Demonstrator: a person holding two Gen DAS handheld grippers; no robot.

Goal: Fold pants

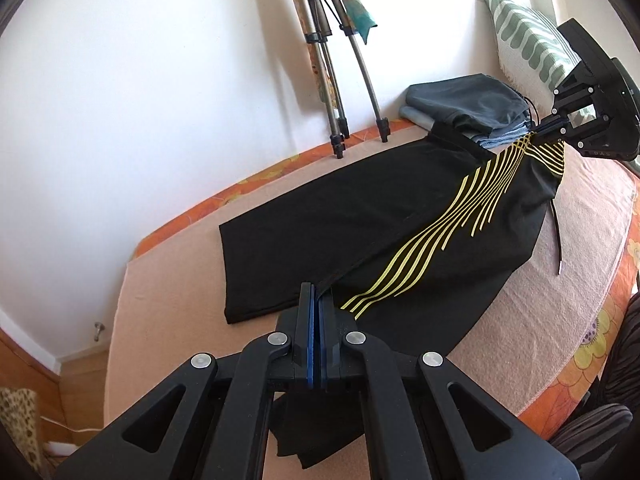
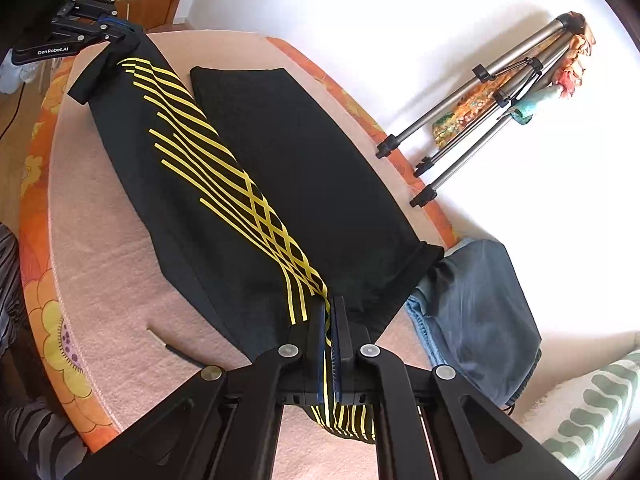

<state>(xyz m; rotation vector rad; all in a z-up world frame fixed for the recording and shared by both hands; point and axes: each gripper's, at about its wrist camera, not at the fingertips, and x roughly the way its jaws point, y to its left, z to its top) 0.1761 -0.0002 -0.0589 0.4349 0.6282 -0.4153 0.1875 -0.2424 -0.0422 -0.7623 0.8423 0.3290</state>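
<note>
A white wall backs the bed (image 1: pixel 560 240), which wears a pinkish blanket over an orange flowered cover, and a folded tripod (image 1: pixel 340 80) leans against that wall. The black pants (image 1: pixel 360 208) with yellow wavy stripes lie lengthwise across the blanket, one leg flat toward the wall and the striped leg raised along a ridge between my two hands. My left tongs (image 1: pixel 318 292) are closed on the cuff end of the striped leg, with black cloth hanging beneath them. My right tongs (image 2: pixel 330 308) are closed on the waist end, where the stripes bunch between the pads. A white-tipped drawstring (image 1: pixel 558 240) trails off the waist onto the blanket. Just beyond the waistband sits a stack of folded clothes (image 2: pixel 480 304), grey on top of light blue, and a green-patterned pillow (image 1: pixel 528 36) leans behind it. I judge this to be the first fold, lengthwise, laying the striped leg over the plain one. The next move calls for both hands to travel together toward the wall at the same height, keeping the cloth taut so the edges meet and the seam lands straight, then lowering before I let go. The only writing I can read is "GenRobot.AI" on the body of my left tool, seen from the right camera; a mark on the right tool is too blurred.
</note>
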